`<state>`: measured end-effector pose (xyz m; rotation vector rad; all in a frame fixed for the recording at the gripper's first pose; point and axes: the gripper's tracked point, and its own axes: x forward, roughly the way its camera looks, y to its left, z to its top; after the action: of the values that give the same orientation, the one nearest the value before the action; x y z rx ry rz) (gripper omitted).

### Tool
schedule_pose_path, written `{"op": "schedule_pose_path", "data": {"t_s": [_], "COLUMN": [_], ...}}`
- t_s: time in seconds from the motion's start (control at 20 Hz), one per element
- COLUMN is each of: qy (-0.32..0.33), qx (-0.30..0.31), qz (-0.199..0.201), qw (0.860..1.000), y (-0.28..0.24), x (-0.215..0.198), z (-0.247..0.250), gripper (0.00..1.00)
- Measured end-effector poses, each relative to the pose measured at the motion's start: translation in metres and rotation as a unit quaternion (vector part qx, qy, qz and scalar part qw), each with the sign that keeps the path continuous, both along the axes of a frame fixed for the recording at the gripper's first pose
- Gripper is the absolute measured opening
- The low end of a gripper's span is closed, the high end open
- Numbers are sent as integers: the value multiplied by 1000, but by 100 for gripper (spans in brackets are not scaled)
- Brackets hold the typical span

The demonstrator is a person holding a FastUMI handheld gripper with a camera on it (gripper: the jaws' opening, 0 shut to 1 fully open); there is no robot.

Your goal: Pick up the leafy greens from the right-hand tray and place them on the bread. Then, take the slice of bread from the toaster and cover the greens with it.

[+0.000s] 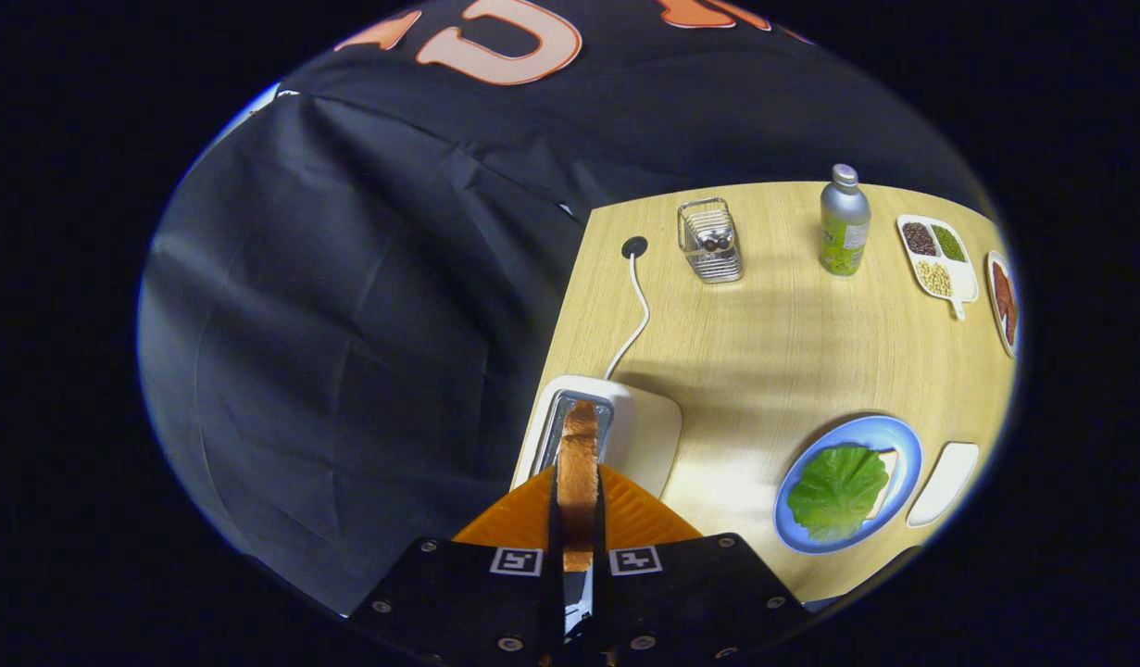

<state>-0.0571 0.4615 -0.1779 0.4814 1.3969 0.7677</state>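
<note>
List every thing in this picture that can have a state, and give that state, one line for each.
gripper: shut on the bread slice
bread slice: upright in the toaster slot, clamped between both fingers
toaster: on the table, cord attached
leafy greens: lying on the bread on the blue plate
blue plate: loaded
white tray: beside the plate
bottle: upright, capped
divided dish: filled with beans
wire holder: upright

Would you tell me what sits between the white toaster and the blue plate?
Nothing: the gripper view shows bare wooden table between the white toaster and blue plate.
</note>
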Motion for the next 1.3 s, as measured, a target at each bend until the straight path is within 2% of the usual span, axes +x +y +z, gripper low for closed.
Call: {"op": "schedule_pose_path", "data": {"t_s": [0.25, 0.55, 0.8, 1.3], "qy": [-5, -1, 12, 52], "qx": [5, 8, -17, -50], "qz": [-26, -37, -48, -62], "qw": [1000, 999, 999, 995], "y": [-52, -88, -125, -165], "x": [6, -2, -10, -37], "z": [-10, -28, -68, -146], "gripper": [12, 12, 12, 12]}}
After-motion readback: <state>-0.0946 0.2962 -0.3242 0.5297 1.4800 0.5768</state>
